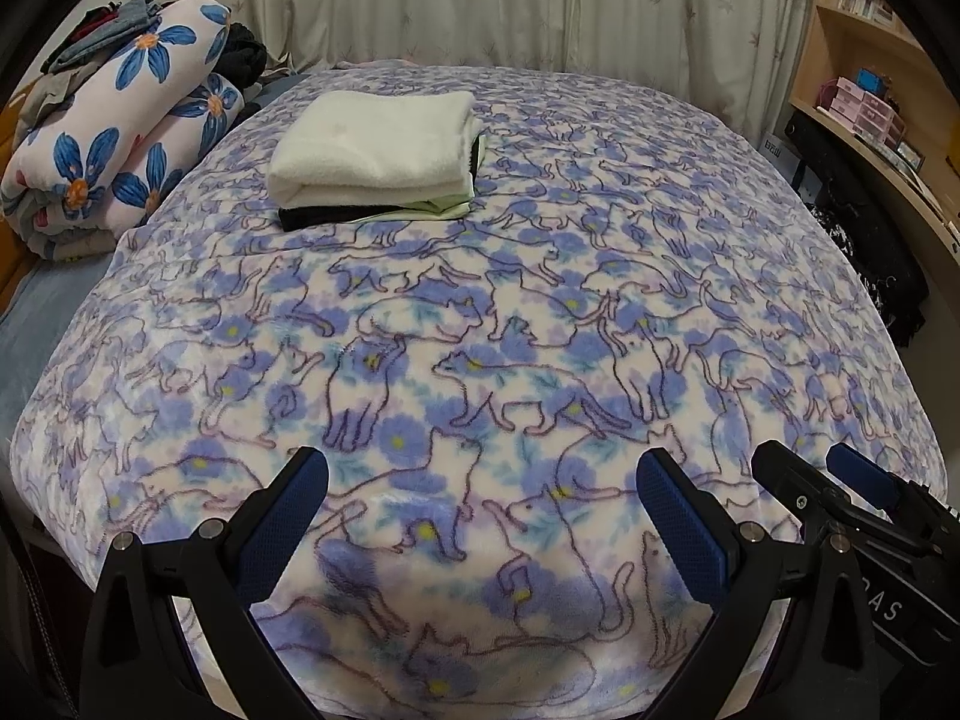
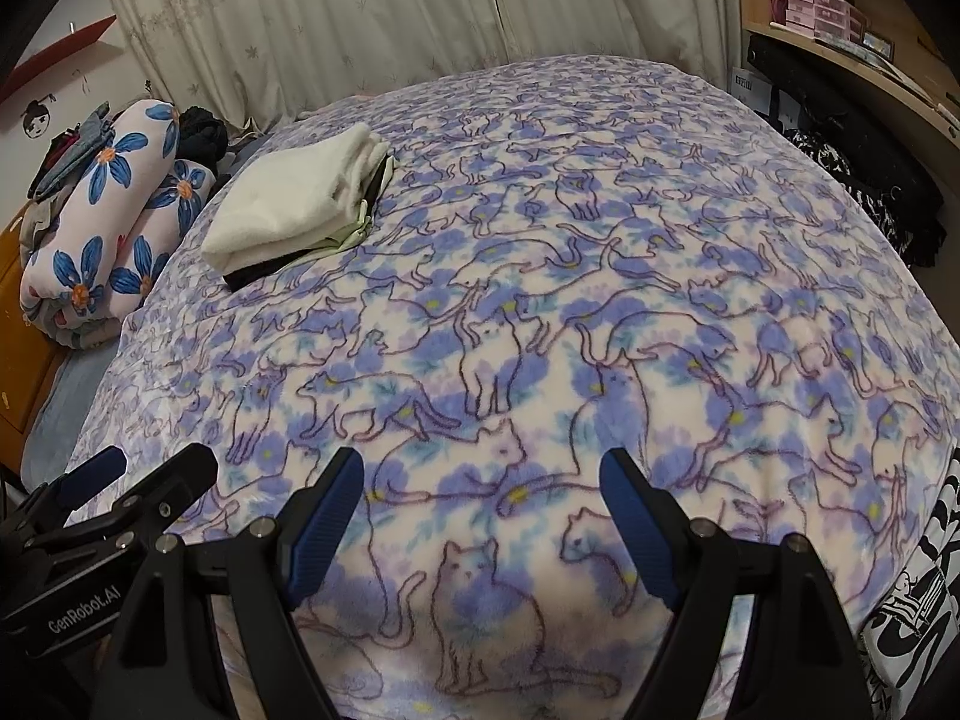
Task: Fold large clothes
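Folded clothes stack [image 1: 375, 159], white topmost

A blanket [image 1: 480, 312] covers the bed from near edge to far edge. A stack of folded clothes [image 1: 375, 159] lies on the blanket near its far left corner. A rolled quilt [image 1: 120, 138] sits beyond the blanket's left edge, with loose clothes [image 1: 102, 30] piled on top of it. Curtains [image 1: 480, 0] hang behind the far edge. Shelves [image 1: 870, 78] stand past the right edge.
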### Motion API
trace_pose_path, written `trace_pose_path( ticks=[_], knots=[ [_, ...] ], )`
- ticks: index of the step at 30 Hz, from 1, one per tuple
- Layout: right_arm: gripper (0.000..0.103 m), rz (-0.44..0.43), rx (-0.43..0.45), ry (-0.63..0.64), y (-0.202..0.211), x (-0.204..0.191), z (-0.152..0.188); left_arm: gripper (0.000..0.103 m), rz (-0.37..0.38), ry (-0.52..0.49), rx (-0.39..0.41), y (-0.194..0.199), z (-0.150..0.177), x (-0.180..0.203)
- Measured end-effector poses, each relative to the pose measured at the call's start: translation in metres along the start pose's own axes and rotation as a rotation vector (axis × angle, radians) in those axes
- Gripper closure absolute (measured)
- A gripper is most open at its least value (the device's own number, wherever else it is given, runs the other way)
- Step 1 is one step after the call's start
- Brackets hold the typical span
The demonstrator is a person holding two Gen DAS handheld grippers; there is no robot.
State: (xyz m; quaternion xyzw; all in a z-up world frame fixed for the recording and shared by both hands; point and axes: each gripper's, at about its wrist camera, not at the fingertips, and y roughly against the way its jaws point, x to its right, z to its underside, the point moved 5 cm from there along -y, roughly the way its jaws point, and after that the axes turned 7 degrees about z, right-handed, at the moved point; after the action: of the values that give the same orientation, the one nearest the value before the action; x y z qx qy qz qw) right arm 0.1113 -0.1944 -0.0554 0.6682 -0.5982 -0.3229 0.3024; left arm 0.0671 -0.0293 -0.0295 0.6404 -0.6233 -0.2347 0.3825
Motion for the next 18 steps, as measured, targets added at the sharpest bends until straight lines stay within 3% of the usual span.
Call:
trace_pose_path(
  ticks=[18],
  knots=[
    [0.022, 0.0, -0.006, 0.001, -0.0005, -0.0012, -0.0001, 0.001, 0.001, 0.008, -0.017, -0.0011, 0.0023, -0.0001]
  ],
)
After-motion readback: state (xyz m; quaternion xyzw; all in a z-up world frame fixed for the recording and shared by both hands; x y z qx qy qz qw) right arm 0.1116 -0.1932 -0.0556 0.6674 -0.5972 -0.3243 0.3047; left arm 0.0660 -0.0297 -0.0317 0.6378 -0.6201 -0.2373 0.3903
